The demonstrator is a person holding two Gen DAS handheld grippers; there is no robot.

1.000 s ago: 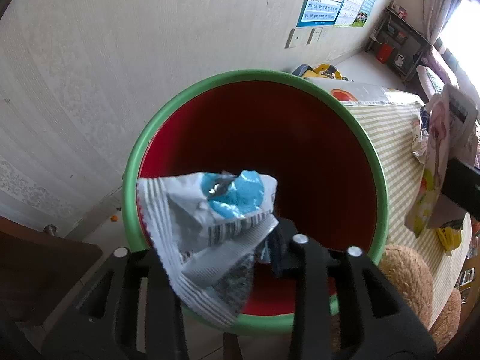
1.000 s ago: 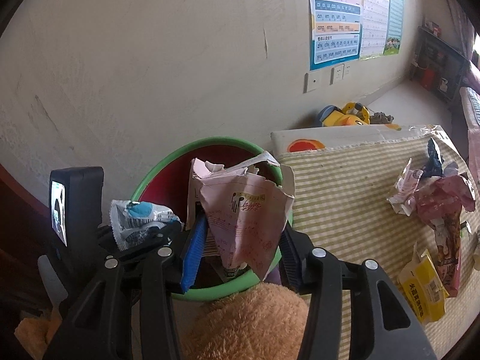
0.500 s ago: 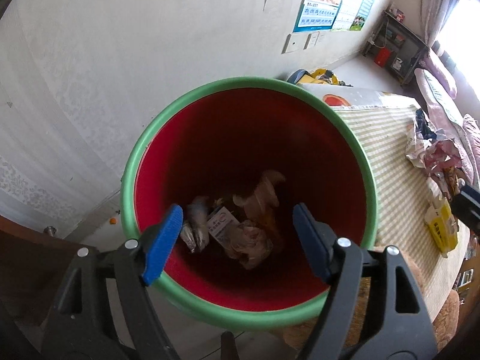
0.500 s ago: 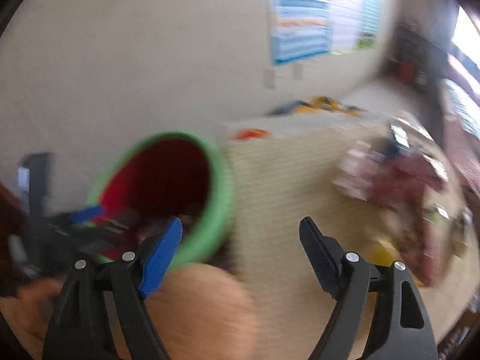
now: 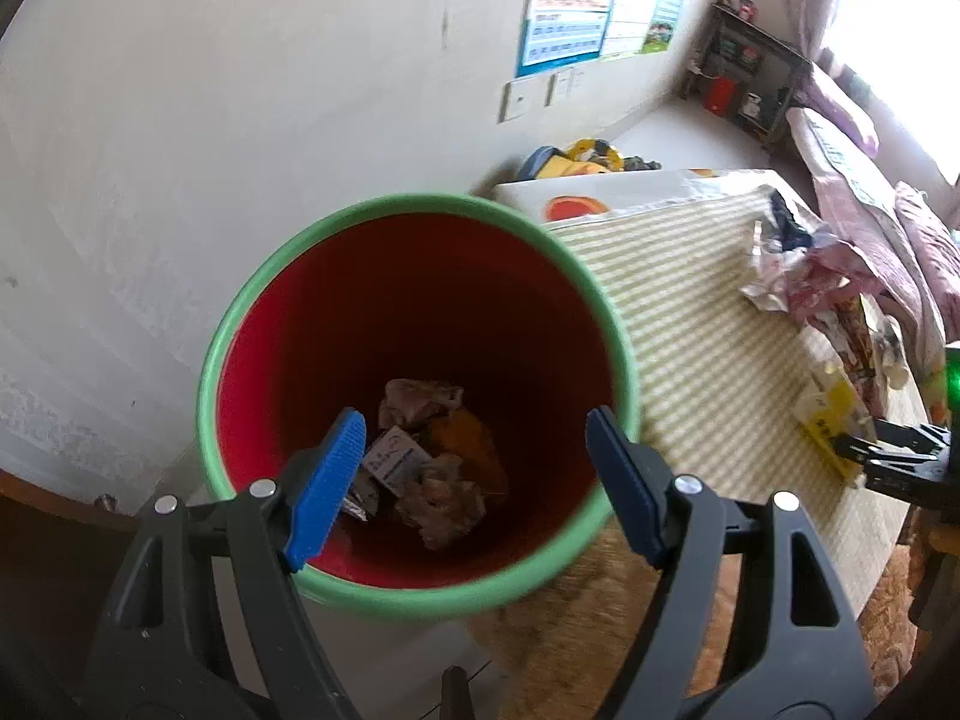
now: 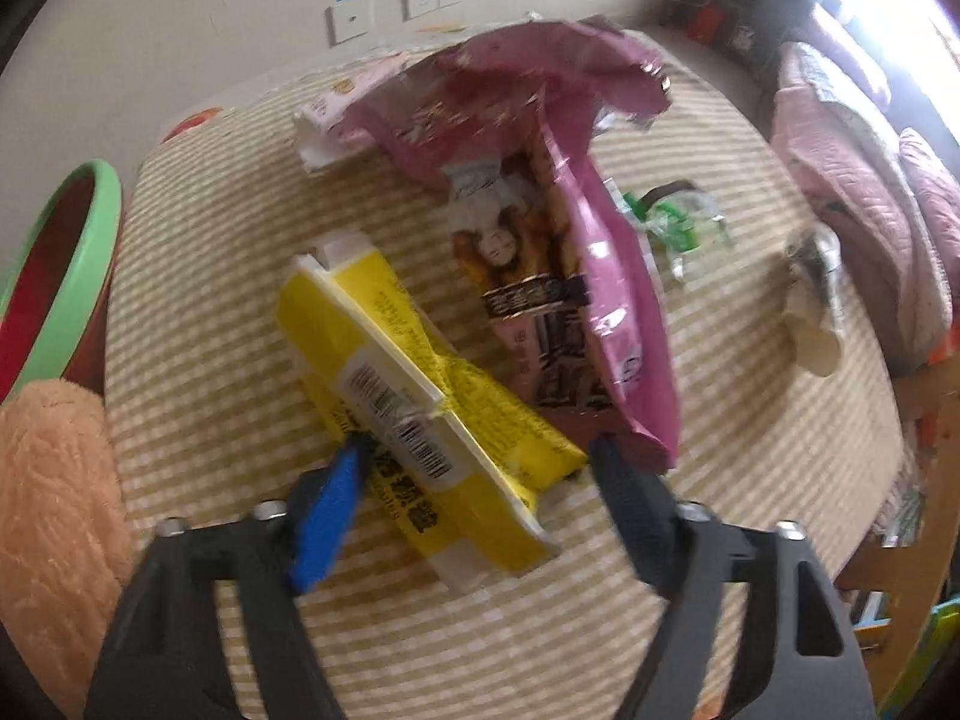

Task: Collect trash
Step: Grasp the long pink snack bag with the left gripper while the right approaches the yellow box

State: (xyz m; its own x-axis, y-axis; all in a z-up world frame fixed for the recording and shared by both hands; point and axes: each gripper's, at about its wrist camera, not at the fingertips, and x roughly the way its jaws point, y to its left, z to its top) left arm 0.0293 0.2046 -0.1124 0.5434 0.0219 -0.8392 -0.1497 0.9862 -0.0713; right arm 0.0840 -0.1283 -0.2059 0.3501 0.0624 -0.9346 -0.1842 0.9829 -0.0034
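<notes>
Where my left gripper (image 5: 474, 480) clamped a blue-white wrapper a second ago, its jaws now gape empty over the bin (image 5: 420, 591) (crumpled trash (image 5: 429, 471) on the bottom). My right gripper (image 6: 480, 510), its pink packet gone, has swung to the striped table (image 6: 198, 360), jaws wide around the yellow packet (image 6: 414, 396); pink bag (image 6: 576, 276) just beyond.

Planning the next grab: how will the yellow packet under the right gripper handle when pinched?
The yellow packet looks creased and flattened, so probably light and floppy. Its glossy film may slip. It overlaps the pink bag, which might shift too.
</notes>
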